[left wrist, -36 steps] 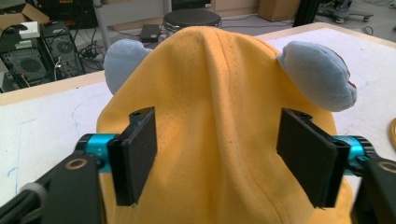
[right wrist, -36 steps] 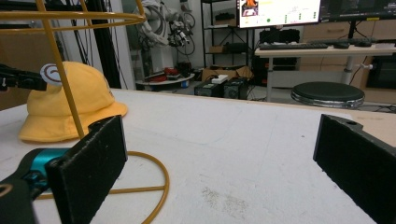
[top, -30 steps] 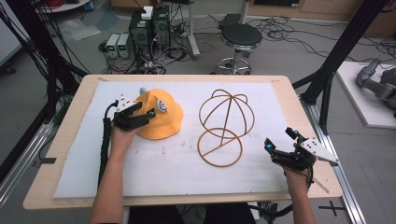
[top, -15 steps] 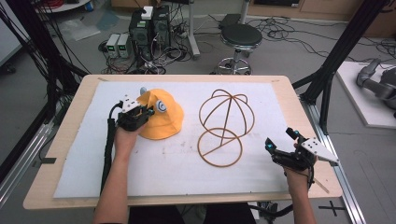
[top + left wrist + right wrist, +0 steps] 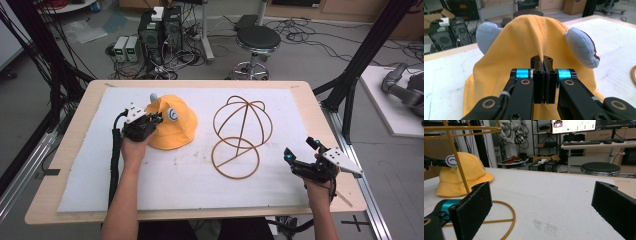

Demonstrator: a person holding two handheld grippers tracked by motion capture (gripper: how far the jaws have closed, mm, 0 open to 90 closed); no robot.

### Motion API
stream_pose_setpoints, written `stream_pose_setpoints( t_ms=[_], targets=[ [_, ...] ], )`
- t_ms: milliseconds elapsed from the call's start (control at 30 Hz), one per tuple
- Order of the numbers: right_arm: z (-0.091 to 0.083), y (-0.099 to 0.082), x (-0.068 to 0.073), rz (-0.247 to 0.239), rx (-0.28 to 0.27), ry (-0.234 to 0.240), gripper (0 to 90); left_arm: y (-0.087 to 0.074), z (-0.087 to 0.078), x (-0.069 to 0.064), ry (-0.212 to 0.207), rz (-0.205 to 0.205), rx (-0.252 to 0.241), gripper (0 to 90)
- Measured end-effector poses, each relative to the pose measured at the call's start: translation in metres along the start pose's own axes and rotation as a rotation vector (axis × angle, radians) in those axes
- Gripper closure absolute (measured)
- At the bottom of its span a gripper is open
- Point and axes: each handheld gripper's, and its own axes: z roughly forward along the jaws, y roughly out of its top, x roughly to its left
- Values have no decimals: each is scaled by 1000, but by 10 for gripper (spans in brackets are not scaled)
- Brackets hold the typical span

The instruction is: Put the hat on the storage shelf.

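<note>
A yellow hat (image 5: 174, 126) with two pale blue ears lies on the white mat (image 5: 190, 180), left of centre. My left gripper (image 5: 155, 120) is shut on a pinched fold of the hat's crown; in the left gripper view the jaws press the yellow cloth (image 5: 543, 65) between them, with one ear (image 5: 582, 47) to the right. A gold wire hat stand (image 5: 242, 134) sits at mid-table. My right gripper (image 5: 300, 150) rests near the table's front right, open, nothing between its pads (image 5: 474, 208), and faces the stand's base ring (image 5: 499, 220) and the hat (image 5: 464, 176).
The wooden table's edge (image 5: 320, 115) runs close to the right gripper. Beyond the far side stand a black stool (image 5: 258, 40), computer boxes (image 5: 155, 27) and cables on the floor. Black frame posts (image 5: 350, 75) rise at both sides.
The left gripper has shifted slightly on the hat's left side and stays shut on it. The right gripper has not moved.
</note>
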Motion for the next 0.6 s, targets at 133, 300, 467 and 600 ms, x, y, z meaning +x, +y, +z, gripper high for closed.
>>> stream_pose_setpoints(
  t_ms=[133, 300, 467, 600],
  targets=[
    [0, 0, 0, -4, -3, 1, 26, 1, -5, 0, 3, 3, -28, 881],
    [0, 0, 0, -2, -2, 0, 27, 7, -16, 0, -9, 3, -83, 882],
    [0, 0, 0, -8, -13, -2, 27, 13, -26, -4, -32, 12, -146, 882],
    [-1, 0, 0, -8, -13, -3, 27, 19, -34, -8, -48, 9, -210, 882]
  ],
)
